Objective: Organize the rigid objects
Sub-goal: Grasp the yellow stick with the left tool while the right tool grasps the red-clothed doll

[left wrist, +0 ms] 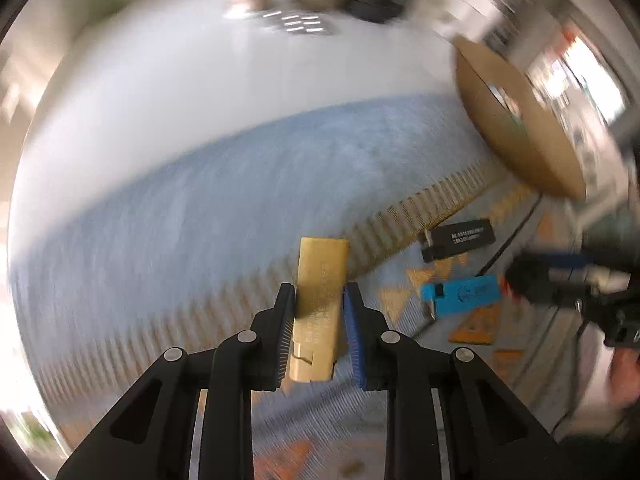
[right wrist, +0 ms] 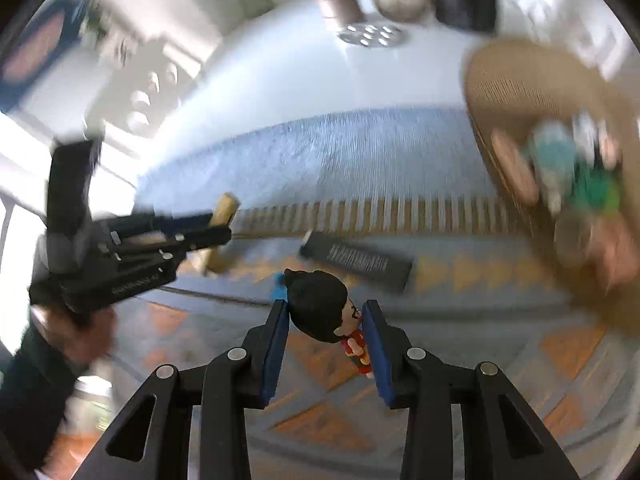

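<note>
Your left tool clamps a gold bar, lifted above the patterned mat. Your right tool grips a black-haired figurine. A black box and blue box lie on the mat; the basket stands to the right.

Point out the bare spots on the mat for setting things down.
Free: the plain blue stretch of mat beyond the fringe stripe, left of the basket. Crowded: the patterned strip nearer in, where the black box and blue box lie, and the basket itself, already holding toys.
</note>
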`<state>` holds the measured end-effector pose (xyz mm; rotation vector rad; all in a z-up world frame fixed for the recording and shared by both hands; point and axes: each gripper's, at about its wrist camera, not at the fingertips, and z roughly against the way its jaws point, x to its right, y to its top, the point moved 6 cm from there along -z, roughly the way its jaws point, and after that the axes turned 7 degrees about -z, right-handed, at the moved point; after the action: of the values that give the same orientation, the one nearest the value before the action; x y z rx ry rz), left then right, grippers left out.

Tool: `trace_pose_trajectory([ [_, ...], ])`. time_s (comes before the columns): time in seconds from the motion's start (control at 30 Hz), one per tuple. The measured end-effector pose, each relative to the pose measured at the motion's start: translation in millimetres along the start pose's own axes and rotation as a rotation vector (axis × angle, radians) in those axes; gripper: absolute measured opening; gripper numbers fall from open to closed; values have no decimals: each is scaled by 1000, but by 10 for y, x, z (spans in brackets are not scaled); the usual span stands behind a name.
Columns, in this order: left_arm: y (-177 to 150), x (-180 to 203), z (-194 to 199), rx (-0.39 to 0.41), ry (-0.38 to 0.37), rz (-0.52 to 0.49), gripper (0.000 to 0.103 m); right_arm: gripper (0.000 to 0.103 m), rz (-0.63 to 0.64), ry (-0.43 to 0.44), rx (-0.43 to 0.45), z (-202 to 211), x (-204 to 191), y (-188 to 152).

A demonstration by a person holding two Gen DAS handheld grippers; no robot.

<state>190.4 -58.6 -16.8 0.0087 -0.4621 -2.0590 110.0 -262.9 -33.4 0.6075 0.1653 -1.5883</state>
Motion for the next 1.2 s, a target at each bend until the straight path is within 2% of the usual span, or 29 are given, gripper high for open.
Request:
trace_pose_trajectory([
  [0.03,-95,-29,53,-4,-21,47,21,37,-40,39,-20,-21,18,-65],
  [0.1,-255,-11,206,6,-40,97,21,37,-154,150,-114,-107,87,-287],
  [0.13,-365,0,300,14,-34,117,20,37,-199,179,-157,-164,132,-403],
  [0.2,-512,60,404,28,-44,141,20,37,-232,190,-172,-204,181,-599],
  [0.33,-820,221,471,35,-12,124,20,37,-107,44,-132,-210,70,-786],
  [0.47,-979,297,278,-9,20,111,21,37,15,-68,-84,-262,-95,-792],
  [0.53,-1007,199,266,-9,-31,184,32,38,41,-112,-89,-300,-121,-827],
  [0.57,-993,111,284,2,-52,235,44,39,54,-134,-92,-319,-121,-855],
  [0.6,-953,24,299,23,-62,281,51,39,58,-137,-96,-336,-115,-850],
  [0.67,-815,-159,317,70,-34,354,63,40,58,-127,-106,-356,-106,-914],
  [0.7,-755,-226,305,80,-14,377,64,42,54,-127,-111,-379,-95,-938],
  [0.8,-533,-280,143,65,22,386,64,42,32,-110,-114,-372,-49,-947],
  [0.87,-444,-251,-9,26,67,366,64,43,9,-76,-106,-310,-26,-943],
  [0.97,-337,-142,-76,5,209,272,64,56,-24,-35,-86,-248,91,-875],
  [1.0,-324,-95,-105,1,267,231,56,60,-36,-24,-78,-240,105,-852],
  [1.03,-311,-42,-131,-4,318,188,55,60,-49,-22,-68,-237,126,-832],
  [1.07,-294,34,-126,17,314,150,37,60,-50,-28,-66,-247,134,-820],
  [1.1,-295,51,-113,22,299,139,26,60,-45,-36,-68,-262,141,-800],
  [1.17,-318,81,-92,28,280,111,22,60,-12,-74,-63,-303,113,-778],
  [1.2,-345,84,-71,44,243,108,21,54,10,-104,-55,-329,74,-761],
])
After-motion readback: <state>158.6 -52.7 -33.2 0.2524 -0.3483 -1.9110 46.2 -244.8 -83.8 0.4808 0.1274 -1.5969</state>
